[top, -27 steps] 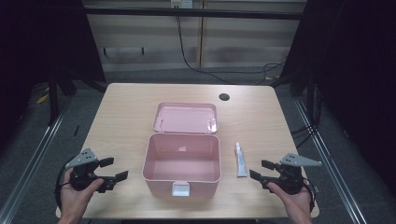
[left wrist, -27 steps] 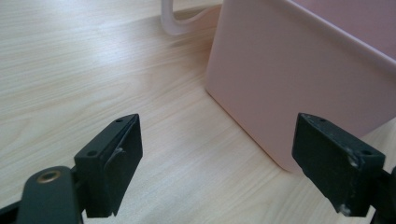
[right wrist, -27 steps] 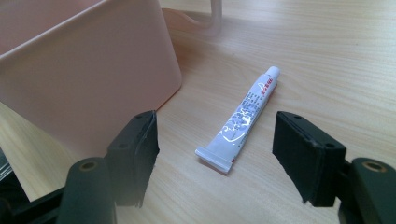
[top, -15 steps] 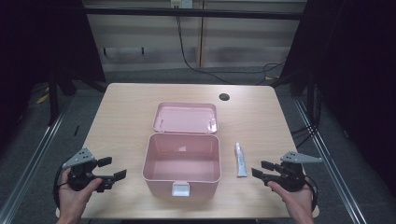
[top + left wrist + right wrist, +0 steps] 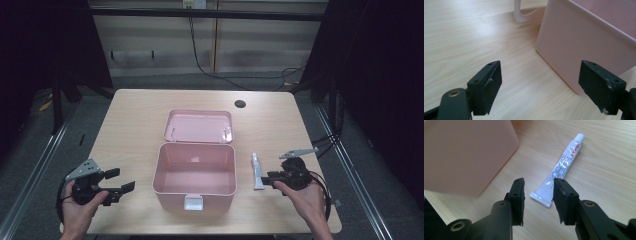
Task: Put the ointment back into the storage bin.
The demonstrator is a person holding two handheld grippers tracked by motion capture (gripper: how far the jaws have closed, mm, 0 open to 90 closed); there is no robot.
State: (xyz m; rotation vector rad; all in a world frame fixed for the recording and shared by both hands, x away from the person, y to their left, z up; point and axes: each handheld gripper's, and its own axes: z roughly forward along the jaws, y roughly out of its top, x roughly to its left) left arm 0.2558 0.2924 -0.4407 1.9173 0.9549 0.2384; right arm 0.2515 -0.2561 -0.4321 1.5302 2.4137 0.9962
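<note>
An open pink box stands in the middle of the wooden table, with its loose lid lying flat just behind it. A small white tube lies right of the box. My right gripper points left at the tube's near end. In the right gripper view its jaws straddle the flat crimped end of the tube, narrowly open with a gap on the left side. My left gripper rests left of the box, wide open and holding nothing. Its view faces the box wall.
A round cable hole sits in the table near the far edge. The box has a white latch on its front wall. Bare tabletop lies to the left and far side. Dark floor and rails surround the table.
My right gripper has moved left up to the tube's near end and its jaws have narrowed around it. The left gripper has barely moved.
</note>
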